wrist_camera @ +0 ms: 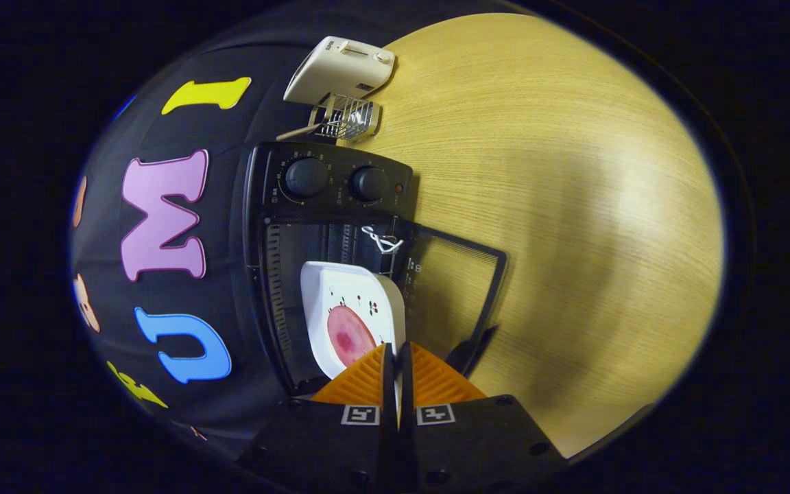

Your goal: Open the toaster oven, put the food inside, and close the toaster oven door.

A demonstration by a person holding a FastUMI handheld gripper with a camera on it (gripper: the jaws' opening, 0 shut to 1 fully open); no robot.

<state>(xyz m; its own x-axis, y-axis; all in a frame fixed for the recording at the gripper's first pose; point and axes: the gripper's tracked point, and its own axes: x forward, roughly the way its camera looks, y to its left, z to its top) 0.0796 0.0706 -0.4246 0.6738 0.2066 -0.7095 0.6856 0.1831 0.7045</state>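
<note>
Claw (395,357) clamped on plate (354,309) rim — plate inside open toaster oven (326,219).

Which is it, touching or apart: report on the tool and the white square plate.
Touching: the gripper view shows the tool shut on the white square plate, gripping its near rim.

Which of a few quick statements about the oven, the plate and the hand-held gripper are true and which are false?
1. The oven door is open. True.
2. The plate sits on the table beside the oven. False: it lies in the oven's opening, just ahead of the fingers.
3. The plate carries a round pink slice of food. True.
4. The hand-held gripper is spread wide. False: its fingers are closed on the plate's near rim.
5. A white appliance lies beyond the oven. True.
</note>
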